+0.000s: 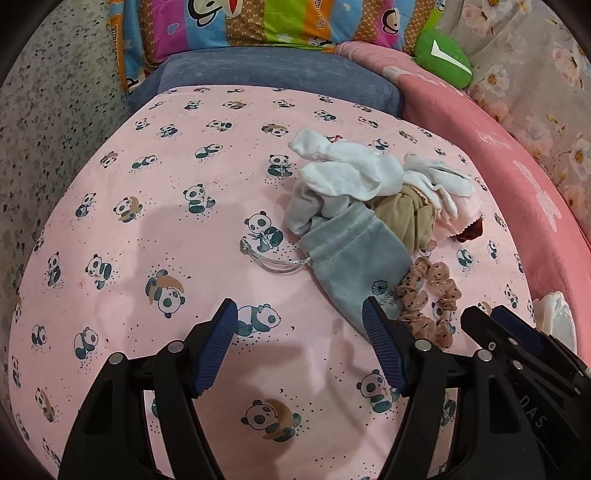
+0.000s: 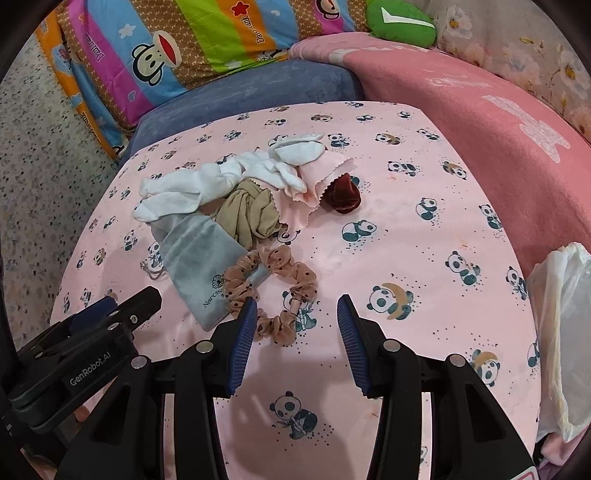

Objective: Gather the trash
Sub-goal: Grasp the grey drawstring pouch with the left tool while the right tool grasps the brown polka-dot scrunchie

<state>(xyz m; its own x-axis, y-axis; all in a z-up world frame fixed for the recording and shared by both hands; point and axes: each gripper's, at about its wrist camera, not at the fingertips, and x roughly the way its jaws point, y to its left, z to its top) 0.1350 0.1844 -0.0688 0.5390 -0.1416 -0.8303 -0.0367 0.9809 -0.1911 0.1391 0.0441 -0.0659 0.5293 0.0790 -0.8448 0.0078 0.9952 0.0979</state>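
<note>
Right hand-held gripper [image 2: 297,314], scrunchie [image 2: 275,291] just ahead

"GenRobot.AI" on left tongs [image 2: 110,314]; "Narcis…" on pouch [image 2: 199,258]

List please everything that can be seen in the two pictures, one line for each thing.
Pink panda-print cloth: one, covers the surface.
White fabric socks: several, at the back of the pile.
Beige crumpled fabric: one, middle of the pile.
Grey velvet drawstring pouch: one, front of the pile.
Peach dotted scrunchie: one, partly on the pouch.
Dark red velvet scrunchie: one, right of the pile.
Light pink zigzag-edged cloth: one, under the socks.
White plastic bag: one, right edge.
Striped cartoon pillow: one, behind.
Green cushion: one, behind.
Left tool: black and blue, open, empty.
Right tool: black and blue, open, empty.
</note>
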